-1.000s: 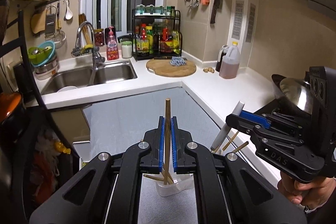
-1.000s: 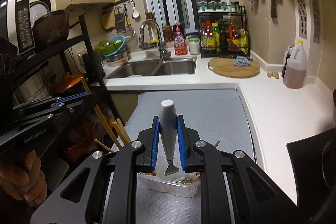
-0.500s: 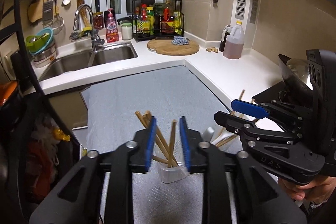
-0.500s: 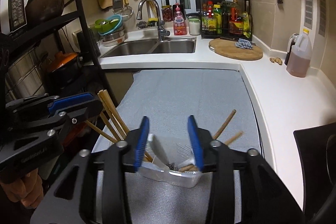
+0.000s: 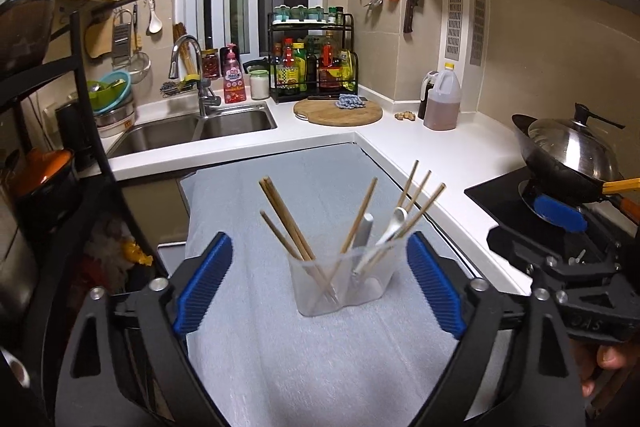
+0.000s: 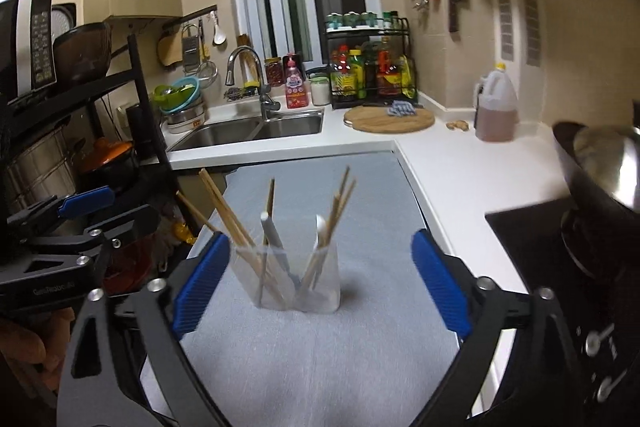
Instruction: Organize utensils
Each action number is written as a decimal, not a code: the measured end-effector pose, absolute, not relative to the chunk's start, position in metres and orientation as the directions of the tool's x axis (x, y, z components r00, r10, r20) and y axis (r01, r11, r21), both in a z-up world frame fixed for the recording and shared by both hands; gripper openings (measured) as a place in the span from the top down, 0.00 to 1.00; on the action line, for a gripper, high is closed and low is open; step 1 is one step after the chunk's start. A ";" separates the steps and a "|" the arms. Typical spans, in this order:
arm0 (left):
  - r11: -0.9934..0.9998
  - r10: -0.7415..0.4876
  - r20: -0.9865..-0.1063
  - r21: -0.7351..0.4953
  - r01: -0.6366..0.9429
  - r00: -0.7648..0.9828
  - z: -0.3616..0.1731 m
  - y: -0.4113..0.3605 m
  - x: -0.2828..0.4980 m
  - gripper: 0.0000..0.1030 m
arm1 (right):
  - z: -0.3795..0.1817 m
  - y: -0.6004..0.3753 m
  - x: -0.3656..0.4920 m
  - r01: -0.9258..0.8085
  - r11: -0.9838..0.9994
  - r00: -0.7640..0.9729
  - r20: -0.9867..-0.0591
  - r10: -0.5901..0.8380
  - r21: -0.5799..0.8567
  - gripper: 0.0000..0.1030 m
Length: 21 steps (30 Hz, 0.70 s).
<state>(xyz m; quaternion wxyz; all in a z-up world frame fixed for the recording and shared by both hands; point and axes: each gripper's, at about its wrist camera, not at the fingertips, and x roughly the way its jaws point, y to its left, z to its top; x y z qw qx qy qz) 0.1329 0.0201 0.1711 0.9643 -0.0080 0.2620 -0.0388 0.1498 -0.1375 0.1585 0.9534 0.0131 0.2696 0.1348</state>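
Faintly, left claw (image 6: 86,205) lettering, perhaps "GenRobot.AI"

Left gripper (image 5: 318,283) spreads wide, jaws just having swung apart, nothing pressed between its blue pads. Right gripper (image 6: 320,281) matches it, jaws freshly opened, pads gripping nothing. Both tilt gently downward, side by side, each held in a hand (image 5: 608,367).
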 end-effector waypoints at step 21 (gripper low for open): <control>0.986 0.048 -0.472 -0.117 -0.116 0.880 0.126 0.035 0.027 0.07 | 0.136 -0.147 0.042 -0.145 0.988 0.852 -0.500 0.155 0.059 0.05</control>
